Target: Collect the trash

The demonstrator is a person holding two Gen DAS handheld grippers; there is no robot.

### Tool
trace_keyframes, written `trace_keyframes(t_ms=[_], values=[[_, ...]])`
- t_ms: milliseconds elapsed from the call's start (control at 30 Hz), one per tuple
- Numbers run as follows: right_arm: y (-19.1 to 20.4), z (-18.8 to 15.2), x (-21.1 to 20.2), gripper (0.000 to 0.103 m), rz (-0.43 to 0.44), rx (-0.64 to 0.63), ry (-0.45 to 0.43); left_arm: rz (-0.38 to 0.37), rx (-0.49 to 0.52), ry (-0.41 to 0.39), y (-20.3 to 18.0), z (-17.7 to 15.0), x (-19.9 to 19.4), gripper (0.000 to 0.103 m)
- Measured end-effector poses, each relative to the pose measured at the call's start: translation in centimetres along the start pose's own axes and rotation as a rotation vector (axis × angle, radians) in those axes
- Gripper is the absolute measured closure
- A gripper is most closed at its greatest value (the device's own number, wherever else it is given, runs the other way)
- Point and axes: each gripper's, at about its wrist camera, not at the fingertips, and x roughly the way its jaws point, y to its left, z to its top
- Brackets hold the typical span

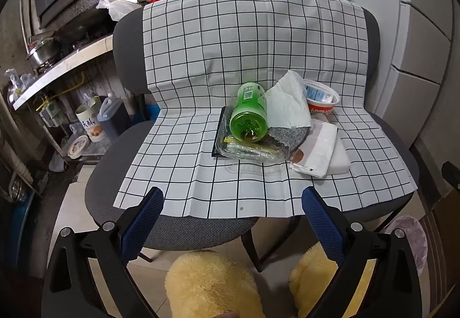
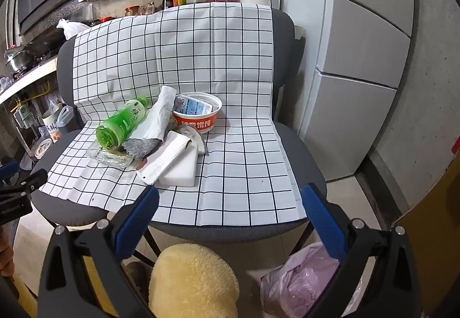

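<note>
Kitchen chair [image 1: 129, 39] draped in a checked cloth [image 1: 230, 44], trash heaped on its seat.
Green bottle [image 1: 248, 116] lies on its side mid-seat, atop a clear tray [image 1: 247, 151]; crumpled paper [image 1: 287, 105] just right of the bottle; noodle cup [image 2: 197, 114] beyond that; left gripper [image 1: 231, 203] and right gripper [image 2: 230, 203] both gape wide, empty, near the seat's front edge; pink-lined bin [image 2: 299, 280] below.

Both my wrist cams look forward and down at the chair [image 1: 120, 53] from in front of its seat edge, fairly near. Left cam faces it nearly square; right cam sits further right, angled left. Shared: checked cloth [image 2: 230, 59], trash pile [image 1: 273, 122], kitchen shelf behind the chair.
</note>
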Motion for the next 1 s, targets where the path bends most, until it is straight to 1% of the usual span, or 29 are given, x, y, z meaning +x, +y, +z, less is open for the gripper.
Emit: trace_keyframes(t_ms=[33,167,200,267,333,367,1000], values=[[0.0,0.1,0.1,0.006,0.000,0.001,0.012,0.001,0.002,0.001,0.0,0.0,0.0,0.007],[0.0,0.5,0.2,0.006,0.001,-0.004,0.008,-0.001,0.010,0.006,-0.4,0.0,0.2,0.007],[-0.2,-0.2,0.6,0.006,-0.002,-0.002,0.009,-0.001,0.012,0.007,-0.5,0.0,0.2,0.007],[-0.1,-0.2,0.8,0.006,0.000,-0.004,0.011,0.000,0.015,0.008,-0.7,0.0,0.1,0.007],[-0.1,-0.5,0.7,0.006,0.000,-0.007,0.007,0.005,-0.009,0.009,0.5,-0.1,0.3,0.007],[-0.2,-0.1,1.2,0.006,0.001,0.001,0.024,0.007,-0.009,0.007,0.6,0.0,0.3,0.007],[0.1,-0.3,1.1,0.006,-0.006,0.000,0.026,0.015,-0.027,-0.003,0.8,0.2,-0.1,0.007]])
